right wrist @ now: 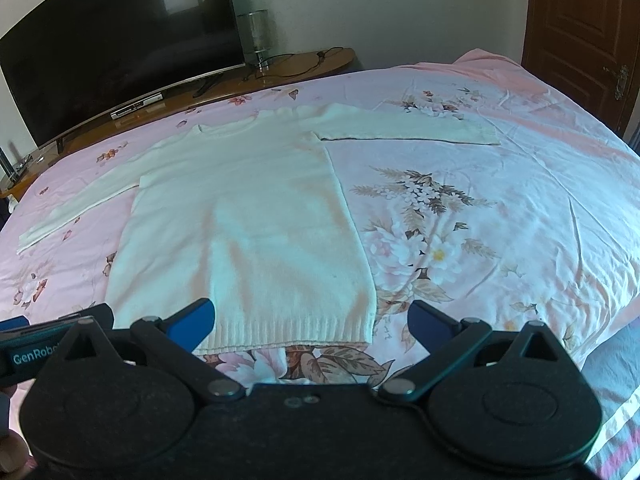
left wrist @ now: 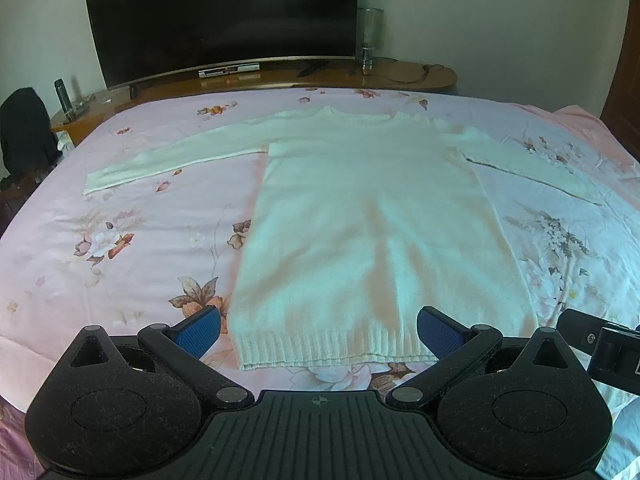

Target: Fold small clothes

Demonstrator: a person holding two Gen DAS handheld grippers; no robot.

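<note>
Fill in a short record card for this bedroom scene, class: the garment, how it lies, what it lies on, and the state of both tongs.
garment: white knit sweater
layout: flat, sleeves spread out, ribbed hem nearest the cameras
surface: pink floral bedsheet
left tongs: open, empty, at the hem
right tongs: open, empty, at the hem
behind bed: dark television
</note>
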